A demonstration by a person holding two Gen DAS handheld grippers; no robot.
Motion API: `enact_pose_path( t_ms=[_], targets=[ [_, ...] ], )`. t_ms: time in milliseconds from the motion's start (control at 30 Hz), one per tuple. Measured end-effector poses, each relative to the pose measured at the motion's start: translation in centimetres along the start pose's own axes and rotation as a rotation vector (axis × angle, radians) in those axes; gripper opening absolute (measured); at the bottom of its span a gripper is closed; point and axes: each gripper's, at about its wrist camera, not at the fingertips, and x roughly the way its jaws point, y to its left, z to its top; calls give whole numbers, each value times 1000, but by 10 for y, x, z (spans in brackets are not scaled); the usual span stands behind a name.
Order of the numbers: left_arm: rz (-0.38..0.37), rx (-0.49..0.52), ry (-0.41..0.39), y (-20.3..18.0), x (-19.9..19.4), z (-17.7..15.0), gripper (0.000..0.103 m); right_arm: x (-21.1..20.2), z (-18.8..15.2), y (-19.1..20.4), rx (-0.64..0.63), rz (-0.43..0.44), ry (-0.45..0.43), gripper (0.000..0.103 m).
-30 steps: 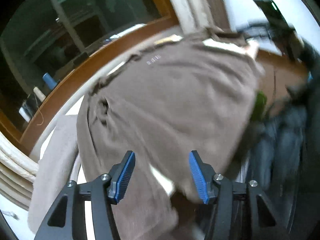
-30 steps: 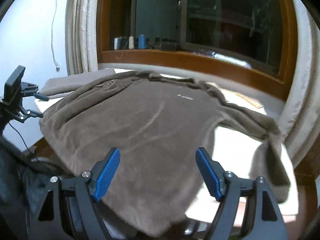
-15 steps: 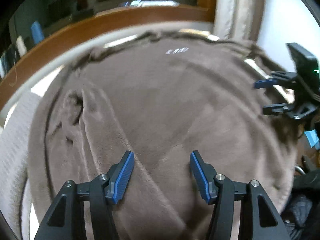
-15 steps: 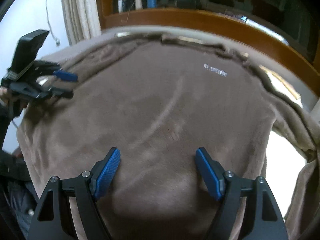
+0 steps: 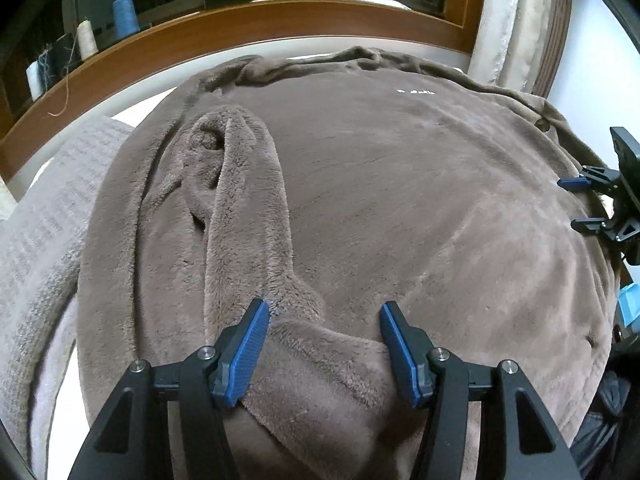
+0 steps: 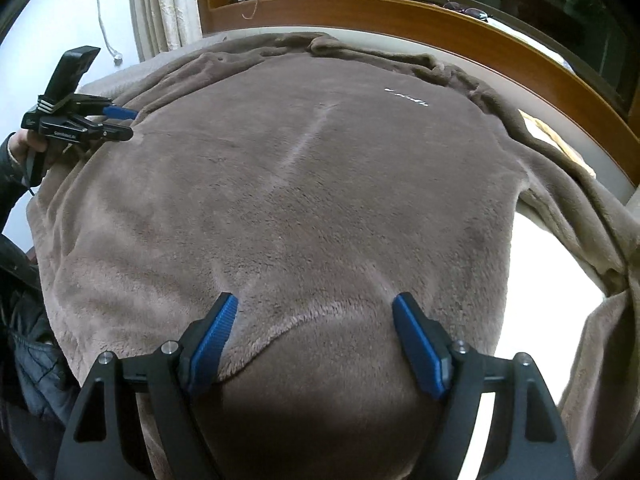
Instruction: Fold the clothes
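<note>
A brown fleece top point(image 5: 400, 208) lies spread over the white table, collar toward the window; it also fills the right wrist view point(image 6: 300, 208). Its left sleeve point(image 5: 248, 200) is folded in over the body. My left gripper point(image 5: 324, 344) is open, its jaws on either side of a fold at the near hem; it also shows in the right wrist view point(image 6: 120, 122). My right gripper point(image 6: 314, 336) is open low over the near hem on the other side; it also shows in the left wrist view point(image 5: 580, 204). The right sleeve point(image 6: 592, 216) hangs off the table's right side.
A grey knit garment point(image 5: 44, 208) lies left of the brown top. A wooden window sill point(image 5: 240, 28) with thread spools point(image 5: 125, 16) runs along the back. Curtains point(image 6: 160, 4) hang at both sides. Dark clothing point(image 6: 28, 344) sits below the table's left.
Both grippers have come down and forward onto the near hem of the brown top. Both stayed open.
</note>
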Motion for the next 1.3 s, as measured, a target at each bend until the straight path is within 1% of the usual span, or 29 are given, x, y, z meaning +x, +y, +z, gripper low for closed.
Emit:
enact_pose_path(
  t_ms=[100, 200, 267, 333, 400, 500, 600, 667, 733, 800, 900, 1033, 1133, 1200, 1300],
  targets=[
    [-15, -14, 24, 1, 0, 11, 60, 0, 3, -2, 1, 6, 18, 82],
    [-19, -16, 12, 0, -2, 29, 60, 2, 15, -1, -2, 17, 68, 83],
    [-10, -11, -6, -1, -4, 44, 60, -2, 23, -2, -17, 27, 72, 83],
    [-6, -15, -23, -1, -2, 63, 60, -9, 35, -9, -9, 6, 51, 83],
    [-9, -23, -34, 5, 6, 83, 60, -14, 52, -25, 31, -20, 25, 83],
    [-4, -38, -22, 24, 28, 110, 60, -9, 80, -53, 111, -56, 5, 83],
    [14, -95, 8, 45, 52, 124, 60, 7, 105, -87, 220, -79, 3, 83],
    [37, -130, 16, 59, 61, 125, 60, 21, 118, -105, 286, -96, 2, 83],
    [46, -155, 20, 69, 66, 123, 60, 38, 129, -118, 309, -96, 3, 83],
    [47, -166, 20, 77, 67, 119, 60, 53, 131, -127, 324, -106, 26, 83],
    [61, -153, 16, 85, 64, 113, 60, 70, 124, -138, 327, -145, 75, 83],
    [83, -110, 20, 90, 63, 105, 60, 69, 114, -153, 301, -231, 92, 83],
    [101, -79, 22, 91, 63, 101, 60, 64, 106, -167, 316, -227, 95, 84],
    [110, -70, 21, 93, 63, 100, 60, 63, 105, -169, 311, -238, 97, 86],
    [124, -58, 19, 96, 64, 99, 60, 65, 104, -172, 312, -267, 100, 97]
  ],
)
